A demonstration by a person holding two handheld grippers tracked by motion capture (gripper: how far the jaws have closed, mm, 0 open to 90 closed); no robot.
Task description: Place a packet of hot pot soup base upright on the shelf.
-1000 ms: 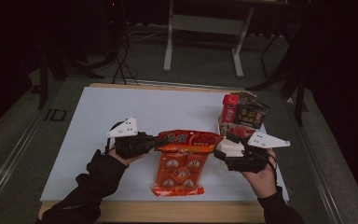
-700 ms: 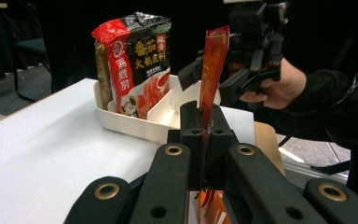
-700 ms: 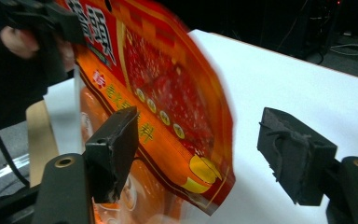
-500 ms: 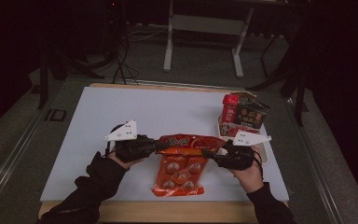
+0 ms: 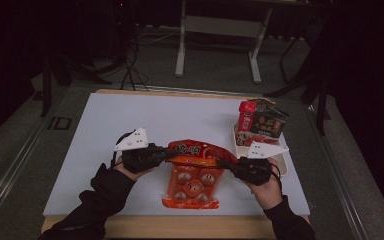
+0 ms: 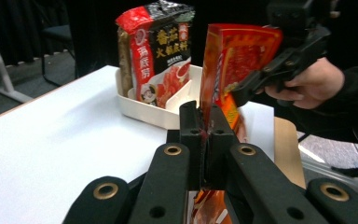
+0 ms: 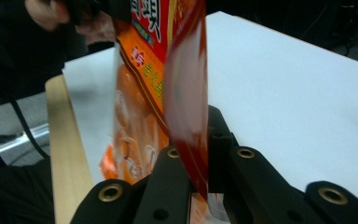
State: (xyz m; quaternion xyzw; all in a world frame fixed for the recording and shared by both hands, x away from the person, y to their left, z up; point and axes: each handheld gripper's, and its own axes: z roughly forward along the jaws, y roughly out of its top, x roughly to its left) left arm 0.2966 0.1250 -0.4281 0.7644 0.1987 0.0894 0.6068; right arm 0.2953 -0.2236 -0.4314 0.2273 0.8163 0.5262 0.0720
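Now both tools are clamped on the top edge of an orange-red snack bag point(image 5: 192, 175) lying at the near middle of the white worktop point(image 5: 105, 130): the left tool point(image 5: 166, 154) on its left corner, the right tool point(image 5: 223, 163), whose jaws have just been closing on the bag, on its right. Judged from this, opening it cleanly calls for firm grips and an even pull apart. Chinese print covers the bag, too blurred to read, while a red-black packet point(image 6: 161, 51) in the tray point(image 6: 144, 109) reads "番茄火锅底料".
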